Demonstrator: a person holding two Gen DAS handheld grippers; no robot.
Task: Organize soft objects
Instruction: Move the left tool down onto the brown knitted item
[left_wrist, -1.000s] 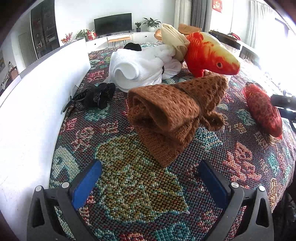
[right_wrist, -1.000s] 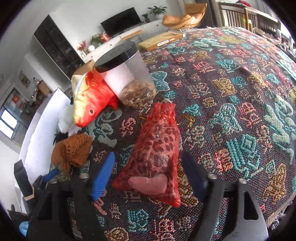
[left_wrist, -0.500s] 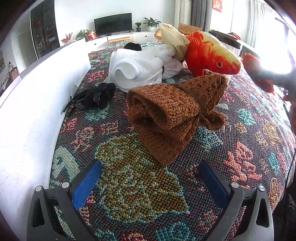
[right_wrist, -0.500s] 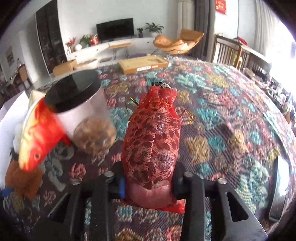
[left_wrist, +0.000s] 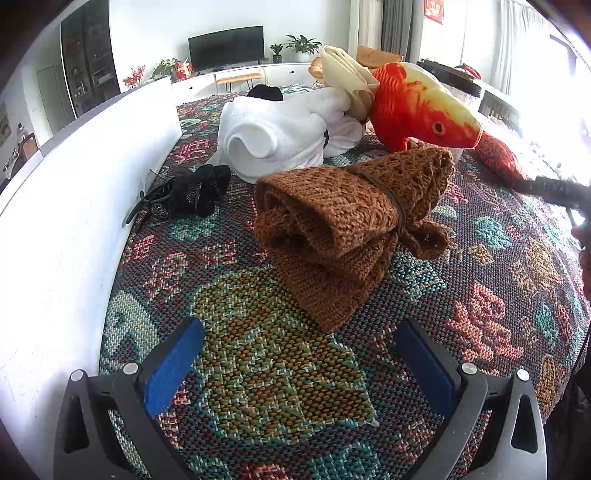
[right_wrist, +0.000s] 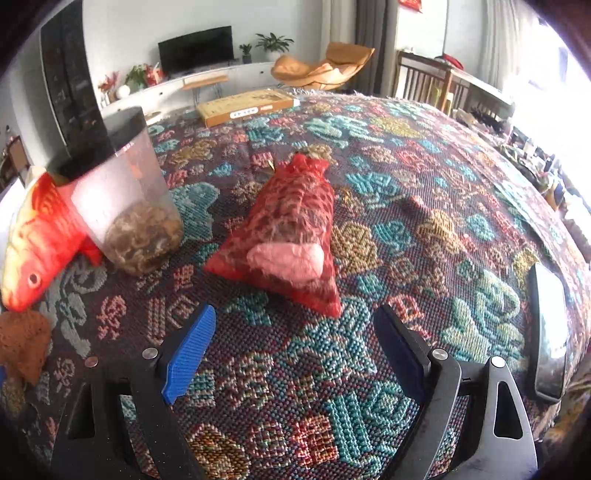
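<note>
A red mesh pouch (right_wrist: 286, 236) with something pink inside lies on the patterned cloth, just beyond my open, empty right gripper (right_wrist: 295, 343). It also shows in the left wrist view (left_wrist: 496, 157). A tied brown knit bundle (left_wrist: 347, 229) lies just ahead of my open, empty left gripper (left_wrist: 299, 358). Behind it are a red-orange fish plush (left_wrist: 421, 107), a rolled white towel (left_wrist: 284, 133) and a black fabric item (left_wrist: 192, 192). The fish (right_wrist: 37, 240) shows at the left of the right wrist view.
A clear jar (right_wrist: 125, 199) with a black lid leans beside the fish. A white panel (left_wrist: 74, 192) borders the cloth on the left. A phone (right_wrist: 548, 332) lies at the right edge. A flat cardboard box (right_wrist: 247, 107) sits at the far side.
My right gripper, which closed on the red pouch and lifted it, has opened and drawn back. The pouch now lies nearer the jar. The left gripper has not moved.
</note>
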